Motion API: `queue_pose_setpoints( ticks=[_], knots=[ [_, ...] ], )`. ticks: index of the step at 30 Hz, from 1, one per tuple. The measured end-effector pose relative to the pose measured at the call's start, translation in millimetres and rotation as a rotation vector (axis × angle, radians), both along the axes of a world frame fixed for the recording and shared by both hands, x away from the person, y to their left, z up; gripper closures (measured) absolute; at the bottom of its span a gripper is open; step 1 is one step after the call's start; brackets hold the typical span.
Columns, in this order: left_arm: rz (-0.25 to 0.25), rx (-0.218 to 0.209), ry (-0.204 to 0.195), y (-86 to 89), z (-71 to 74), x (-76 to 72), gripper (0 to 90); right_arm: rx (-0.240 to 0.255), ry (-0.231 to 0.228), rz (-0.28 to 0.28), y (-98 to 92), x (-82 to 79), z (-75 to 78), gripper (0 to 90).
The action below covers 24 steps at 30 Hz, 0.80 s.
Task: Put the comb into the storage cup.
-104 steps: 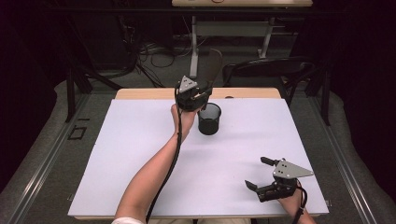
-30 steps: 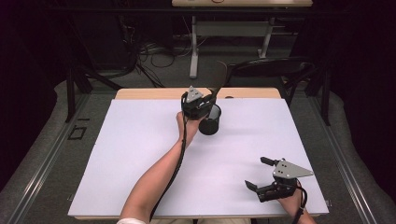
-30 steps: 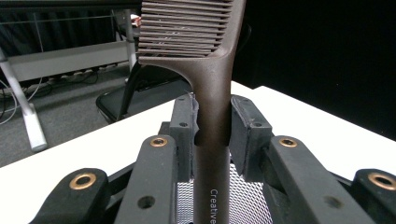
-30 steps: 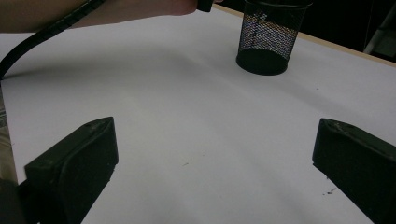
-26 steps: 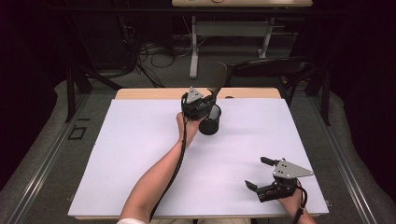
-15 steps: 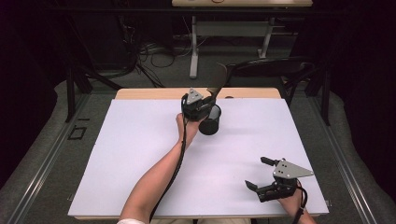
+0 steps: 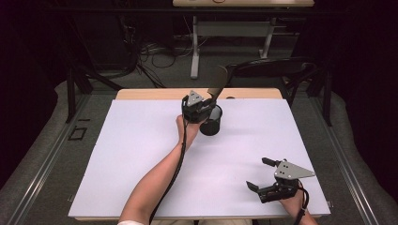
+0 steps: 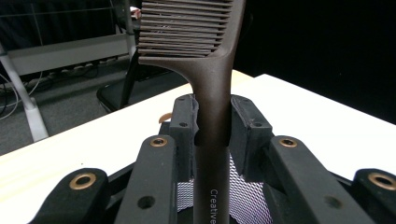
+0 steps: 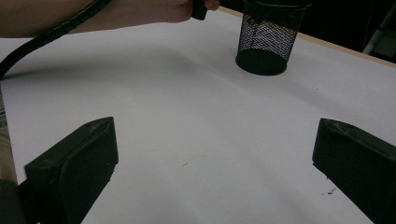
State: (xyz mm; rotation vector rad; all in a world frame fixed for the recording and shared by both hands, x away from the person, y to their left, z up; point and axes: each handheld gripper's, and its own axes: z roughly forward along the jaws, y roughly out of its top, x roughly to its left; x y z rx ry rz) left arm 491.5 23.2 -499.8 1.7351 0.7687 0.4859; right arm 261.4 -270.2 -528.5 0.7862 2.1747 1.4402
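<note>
The dark brown plastic wide-tooth comb stands upright between the pads of the left gripper, which are clamped on its handle just below the teeth; the lower end of the handle runs down into the black wire-mesh cylindrical pen cup directly beneath. In the high view the comb rises above the left gripper at the far middle of the table, with the cup's rim half covered by the gripper body, so how deep the handle sits cannot be told. The cup stands upright on the white table top, near the bare wooden strip along the far edge. The left forearm and the gripper's black ribbed cable cross the table from the near edge to the cup. The right gripper rests well apart at the near right corner, its jaws spread wide with nothing between them, just bare white surface. Beyond the table stand a black chair, tangled cables on the floor and a pale desk frame
</note>
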Motion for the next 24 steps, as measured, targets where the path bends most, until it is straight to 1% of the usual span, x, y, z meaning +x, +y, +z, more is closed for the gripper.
queue_pose_setpoints(
  ticks=[5,10,12,20,24],
  knots=[
    [-0.006,0.003,0.002,0.3,-2.1,-0.5,72.3,0.000,0.000,0.000,-0.1,0.0,0.0,0.0],
    [-0.003,0.010,0.009,0.8,-3.5,-1.0,72.4,0.000,0.000,-0.001,0.0,0.0,0.0,0.0],
    [-0.001,0.010,0.005,0.6,-4.2,-1.3,72.3,0.001,0.000,-0.001,0.2,0.0,-0.1,0.0],
    [-0.014,0.024,0.010,-0.2,-5.7,-2.2,72.4,-0.001,0.003,0.002,-0.2,0.0,0.1,0.0],
    [-0.009,0.029,0.014,-0.3,-7.1,-2.8,72.3,-0.001,0.003,0.002,-0.2,0.0,0.1,0.0]
  ],
)
